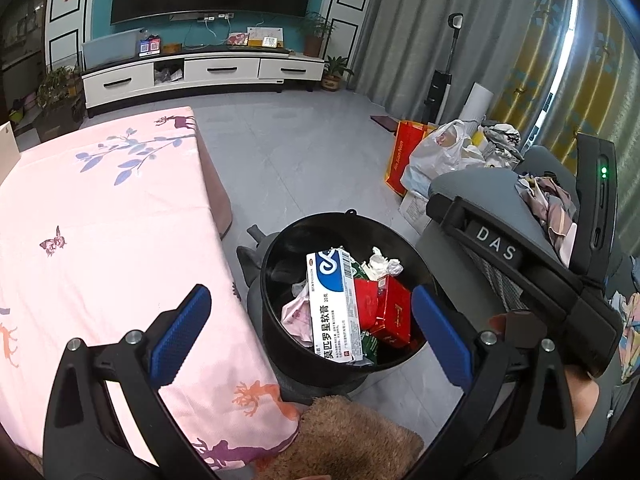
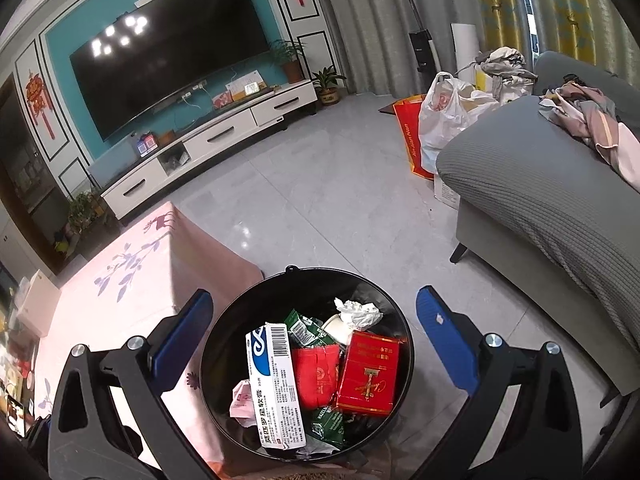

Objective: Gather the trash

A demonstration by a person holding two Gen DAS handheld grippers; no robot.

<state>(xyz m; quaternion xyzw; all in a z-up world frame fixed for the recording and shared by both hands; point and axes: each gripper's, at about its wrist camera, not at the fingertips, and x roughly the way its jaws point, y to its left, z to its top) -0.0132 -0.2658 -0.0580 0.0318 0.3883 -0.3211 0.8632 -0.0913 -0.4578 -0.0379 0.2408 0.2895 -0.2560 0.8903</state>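
Daylight enters through the gap in the yellow patterned curtains, leaving the room fairly dim. Ceiling lamps glare on the black wall-mounted television screen and glossy grey floor tiles. Fisheye bending and dark vignetting spoil the edges, where detail seems soft.

Plastic, card, paper and cloth.
Glossy black plastic bin; printed card box, shiny red carton, crumpled white tissue. Matt pink printed tablecloth, ribbed grey sofa cover, polished floor tiles, ridged blue finger pads.
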